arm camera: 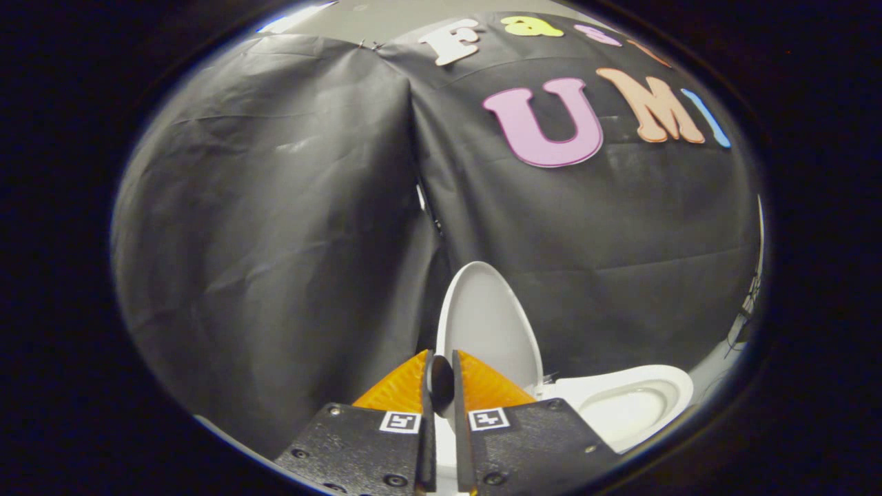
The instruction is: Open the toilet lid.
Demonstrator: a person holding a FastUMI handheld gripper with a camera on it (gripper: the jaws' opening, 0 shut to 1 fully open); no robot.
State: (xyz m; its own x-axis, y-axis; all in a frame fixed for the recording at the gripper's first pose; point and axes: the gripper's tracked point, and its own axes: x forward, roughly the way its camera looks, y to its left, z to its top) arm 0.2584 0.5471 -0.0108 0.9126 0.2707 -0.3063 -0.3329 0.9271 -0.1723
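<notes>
Nearest the lens, the claw (441,382) has its two fingers drawn almost together, with only a thin slit between them. A sliver of pale edge shows in that slit, but whether the pads truly press on it I cannot tell.

Just ahead of the fingers stands the toilet lid (490,324), already raised and close to upright, its inner face turned toward the bowl. Off to the claw's right and a little beyond lies the toilet seat (630,399), down on the bowl, its opening uncovered. Behind everything hangs the black cloth wall (275,227).

My worry: the lid looks near its balance point, so if the claw lets go or pulls back too soon it could drop back onto the seat. Pushing too far could knock it against the wall.

Count: one lid, one seat, one claw with two fingers.
</notes>
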